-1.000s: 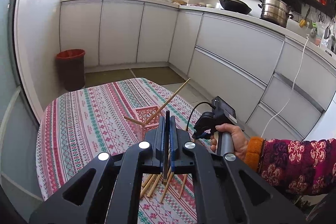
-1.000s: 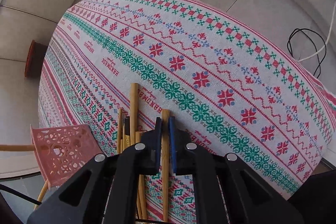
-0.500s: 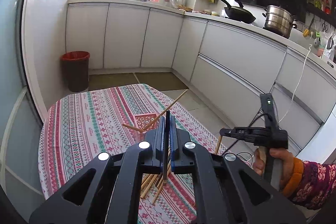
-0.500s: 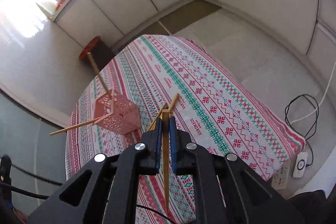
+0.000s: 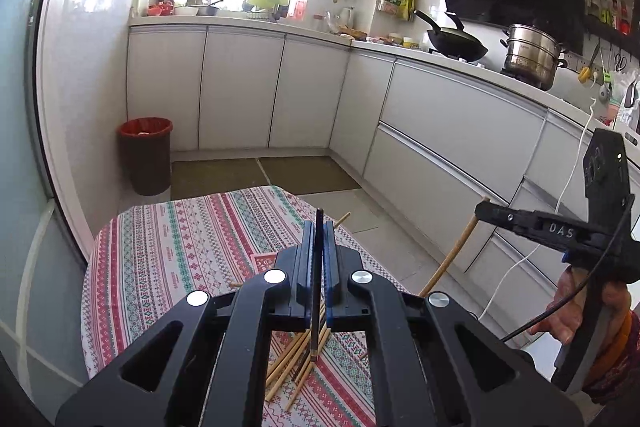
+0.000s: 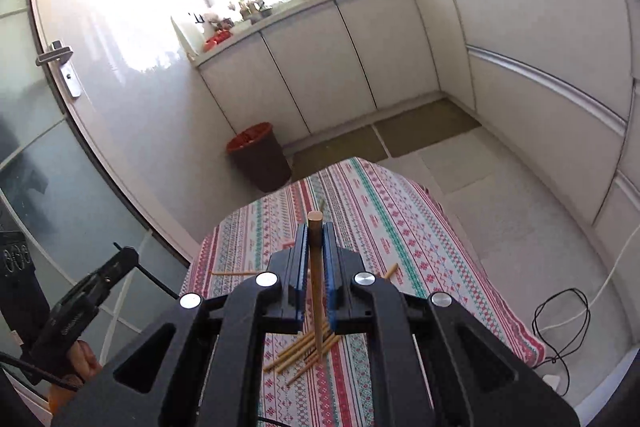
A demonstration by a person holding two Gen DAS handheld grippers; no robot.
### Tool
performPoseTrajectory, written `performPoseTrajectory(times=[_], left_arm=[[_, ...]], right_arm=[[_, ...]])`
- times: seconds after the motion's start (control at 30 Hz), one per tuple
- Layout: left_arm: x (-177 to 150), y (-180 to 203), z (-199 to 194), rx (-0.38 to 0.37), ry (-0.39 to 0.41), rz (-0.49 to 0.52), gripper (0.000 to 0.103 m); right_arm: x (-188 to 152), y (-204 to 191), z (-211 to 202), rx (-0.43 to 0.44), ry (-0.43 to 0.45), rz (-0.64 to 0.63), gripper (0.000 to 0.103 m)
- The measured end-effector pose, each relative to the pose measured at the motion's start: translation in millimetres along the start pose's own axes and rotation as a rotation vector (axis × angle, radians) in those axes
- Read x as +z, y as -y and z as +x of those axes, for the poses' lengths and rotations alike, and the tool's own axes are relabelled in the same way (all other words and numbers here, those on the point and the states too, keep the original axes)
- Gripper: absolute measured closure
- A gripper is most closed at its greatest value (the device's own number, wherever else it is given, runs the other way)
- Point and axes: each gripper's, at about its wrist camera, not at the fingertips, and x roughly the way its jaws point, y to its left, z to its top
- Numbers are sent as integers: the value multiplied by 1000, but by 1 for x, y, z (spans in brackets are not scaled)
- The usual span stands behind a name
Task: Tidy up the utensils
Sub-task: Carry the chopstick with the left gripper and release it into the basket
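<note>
Both tongs hold chopsticks above the table

The left tongs (image 5: 318, 251) clamp a dark chopstick (image 5: 316, 323); the right tongs (image 6: 316, 251) clamp a wooden chopstick (image 6: 316, 291). Loose chopsticks (image 6: 304, 351) lie on the patterned table (image 6: 400, 227) below.

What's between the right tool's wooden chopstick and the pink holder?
Nothing visible. The right tool holds the light wooden chopstick in open air beside the table; the pink perforated plastic holder, mostly hidden behind the left tool, has only bare tablecloth around it.
</note>
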Motion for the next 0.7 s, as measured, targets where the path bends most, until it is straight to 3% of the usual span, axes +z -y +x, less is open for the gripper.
performPoseTrajectory(times=[0.17, 0.37, 0.53, 0.7], left_arm=[[26, -6, 14, 32, 25, -4, 100], [51, -21, 42, 58, 36, -30, 100], [61, -36, 73, 80, 34, -66, 100], [54, -54, 118, 77, -28, -120, 98]], right_arm=[[44, -34, 4, 17, 78, -86, 96], [80, -53, 36, 41, 79, -107, 96], [91, -58, 71, 45, 62, -114, 96], [90, -48, 111, 32, 26, -109, 96]])
